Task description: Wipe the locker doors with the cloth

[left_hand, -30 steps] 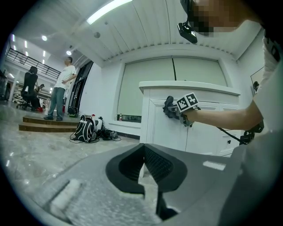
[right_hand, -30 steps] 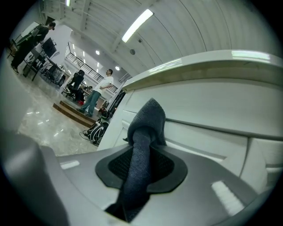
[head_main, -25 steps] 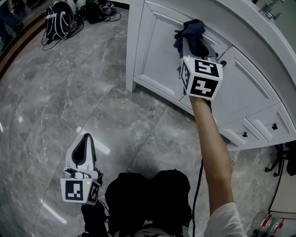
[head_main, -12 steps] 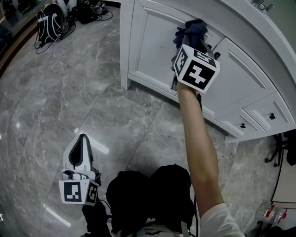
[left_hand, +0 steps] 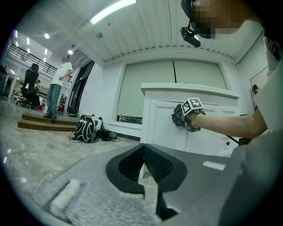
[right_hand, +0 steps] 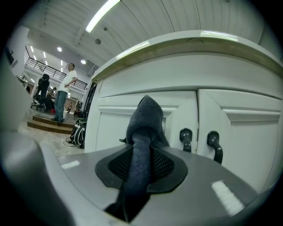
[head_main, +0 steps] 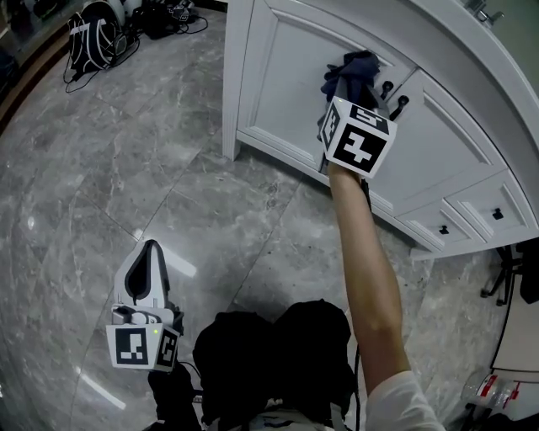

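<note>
Idling left gripper (head_main: 150, 257): lower left, jaws together, nothing between them.
Door (head_main: 274, 93): shut; contents hidden.
Cloth (right_hand: 146, 119): upper centre, laid against door, left of handles (right_hand: 185, 137); judged soft, light, best pinched at a bunched fold.
Right gripper (head_main: 338, 105): clamped on cloth.

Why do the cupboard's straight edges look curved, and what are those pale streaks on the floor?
Head view: a wide lens bows the white locker doors, and the streaks are ceiling lights glaring off the polished floor. Left gripper view: dark rounded corners frame the picture, and the ceiling light strip is washed out. Right gripper view: the counter arches overhead, and the cloth near the lens looks soft.
</note>
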### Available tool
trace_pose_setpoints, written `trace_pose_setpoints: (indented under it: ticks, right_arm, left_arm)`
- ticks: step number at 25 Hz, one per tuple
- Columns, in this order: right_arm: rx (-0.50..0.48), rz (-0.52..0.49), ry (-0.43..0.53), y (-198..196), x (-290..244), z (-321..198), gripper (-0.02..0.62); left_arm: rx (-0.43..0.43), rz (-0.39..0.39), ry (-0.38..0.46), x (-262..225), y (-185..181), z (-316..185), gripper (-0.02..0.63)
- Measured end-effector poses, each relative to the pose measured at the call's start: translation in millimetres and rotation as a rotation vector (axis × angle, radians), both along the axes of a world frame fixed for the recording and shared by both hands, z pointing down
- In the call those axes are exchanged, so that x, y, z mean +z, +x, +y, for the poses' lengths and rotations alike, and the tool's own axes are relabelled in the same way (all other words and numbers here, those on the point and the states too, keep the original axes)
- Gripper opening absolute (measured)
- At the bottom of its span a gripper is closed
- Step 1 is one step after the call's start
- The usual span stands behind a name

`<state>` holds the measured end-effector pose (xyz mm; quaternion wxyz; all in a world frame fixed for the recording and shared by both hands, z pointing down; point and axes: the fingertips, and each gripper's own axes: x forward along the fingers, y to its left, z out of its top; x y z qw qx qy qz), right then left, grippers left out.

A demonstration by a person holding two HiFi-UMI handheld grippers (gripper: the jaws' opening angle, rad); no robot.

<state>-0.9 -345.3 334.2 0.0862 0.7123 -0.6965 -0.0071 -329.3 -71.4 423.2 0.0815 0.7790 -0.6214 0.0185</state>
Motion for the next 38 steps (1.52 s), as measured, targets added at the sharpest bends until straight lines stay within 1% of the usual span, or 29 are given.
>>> trace_pose_setpoints:
  ticks: [11,15,19,29,32,38]
  right_arm:
    - [-0.02,0.039,-0.009,-5.3,22.3,-1.1,0.083]
    - [-0.037,0.038,-0.009,-12.4,26.2,-4.0,0.083]
    - [-0.059,0.053,-0.013,-23.6,30.5,-8.9,0.083]
    - [-0.117,0.073,-0.025,-61.8,44.4,-25.9,0.083]
    - [-0.134,0.077,-0.03,-73.3,49.5,-31.0,0.083]
    - [-0.161,0.088,-0.032,-96.0,55.8,-40.8,0.083]
  left_arm:
    - [-0.008,-0.013,-0.004,1.1,-0.9,-0.3,0.002]
    - [-0.007,-0.009,-0.009,3.1,0.3,-0.7,0.002]
    - [-0.005,-0.006,-0.01,4.6,0.7,-1.5,0.002]
    - [-0.017,-0.032,-0.022,9.0,-9.8,-3.7,0.002]
    - [-0.029,-0.016,-0.015,5.2,-12.9,-6.0,0.002]
    - [-0.042,-0.041,-0.04,16.2,-26.3,-2.4,0.002]
